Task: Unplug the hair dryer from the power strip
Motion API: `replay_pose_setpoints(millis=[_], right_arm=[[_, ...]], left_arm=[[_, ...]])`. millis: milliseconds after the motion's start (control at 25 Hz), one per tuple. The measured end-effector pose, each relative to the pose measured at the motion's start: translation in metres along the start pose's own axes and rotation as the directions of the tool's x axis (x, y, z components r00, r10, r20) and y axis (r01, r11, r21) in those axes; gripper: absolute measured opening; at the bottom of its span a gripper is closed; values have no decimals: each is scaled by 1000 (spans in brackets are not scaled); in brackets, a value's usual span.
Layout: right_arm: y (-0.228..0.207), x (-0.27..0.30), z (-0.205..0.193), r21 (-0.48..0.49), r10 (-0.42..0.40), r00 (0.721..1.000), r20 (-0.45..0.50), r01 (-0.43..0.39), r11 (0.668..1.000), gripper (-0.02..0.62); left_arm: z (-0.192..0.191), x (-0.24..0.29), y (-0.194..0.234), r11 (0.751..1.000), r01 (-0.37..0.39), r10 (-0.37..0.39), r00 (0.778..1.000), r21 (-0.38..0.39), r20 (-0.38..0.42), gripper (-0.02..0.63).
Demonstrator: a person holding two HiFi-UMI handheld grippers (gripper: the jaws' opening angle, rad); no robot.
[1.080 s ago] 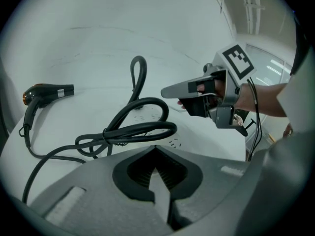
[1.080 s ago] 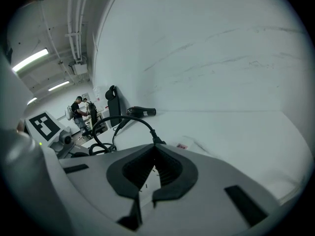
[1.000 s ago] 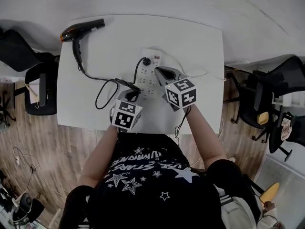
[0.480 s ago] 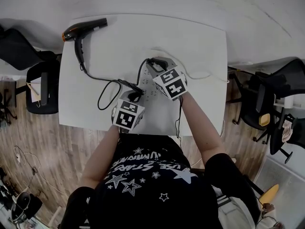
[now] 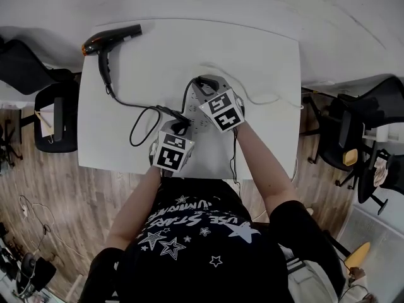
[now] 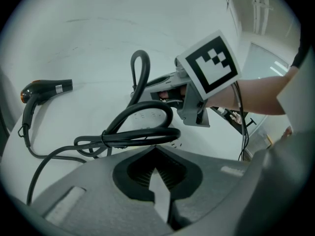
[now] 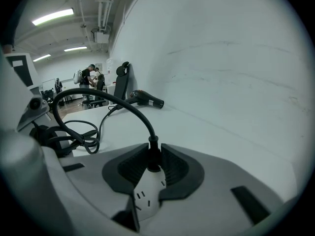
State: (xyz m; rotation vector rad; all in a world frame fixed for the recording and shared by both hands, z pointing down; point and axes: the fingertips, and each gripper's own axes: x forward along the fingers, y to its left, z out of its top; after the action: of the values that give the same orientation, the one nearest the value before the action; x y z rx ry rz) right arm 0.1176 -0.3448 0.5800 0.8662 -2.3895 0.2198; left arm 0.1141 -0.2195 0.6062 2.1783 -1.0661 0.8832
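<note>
Closed tight on the black plug [image 7: 148, 162], the right gripper [image 7: 153, 150], ribbed pads pressing its two sides, with the plug seated in the white power strip [image 7: 144, 200] directly below. Rising out of the plug in a tall arch, the black cord [image 7: 98, 98], then dropping leftward to a tied coil [image 6: 133, 137] on the tabletop. Just behind that coil, over the near end of the strip, the left gripper [image 6: 155, 156], jaws drawn almost together, only a thin sliver of white showing in the slit; contact with the strip not clear from any view. Right forearm [image 5: 255, 160] stretched forward and angled inward over the table's near edge, marker cube tilted up toward the head camera. Left forearm [image 5: 136, 210] shorter in reach, its gripper barely past that edge. Both grippers side by side at mid-table, nearer the front than the back. Hair dryer [image 5: 110, 36] flat on its side at the far left corner, well apart from the strip, cord running down from its handle to the coil. Bare white table [image 5: 268, 62] open to the right and beyond the strip, with a thin white lead [image 5: 268, 100] trailing off rightward from the strip's far end. Black office chairs [image 5: 53, 115] off both side edges, on wooden floor [image 5: 82, 194].
</note>
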Motion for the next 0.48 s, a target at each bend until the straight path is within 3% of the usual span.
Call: replay_pose_setpoints(millis=[120, 320, 480], right_arm=[[-1, -1, 0, 27, -17, 1000, 6, 17, 999, 83], [2, -3, 0, -32, -9, 1000, -6, 9, 999, 81], [-2, -4, -2, 26, 23, 1000, -2, -23, 999, 81]], left_arm=[[-1, 1, 0, 1000, -19, 19, 1000, 3, -4, 8], [0, 1, -1, 1000, -21, 21, 1000, 8, -17, 8], [2, -1, -3, 999, -32, 32, 999, 30, 8, 8]])
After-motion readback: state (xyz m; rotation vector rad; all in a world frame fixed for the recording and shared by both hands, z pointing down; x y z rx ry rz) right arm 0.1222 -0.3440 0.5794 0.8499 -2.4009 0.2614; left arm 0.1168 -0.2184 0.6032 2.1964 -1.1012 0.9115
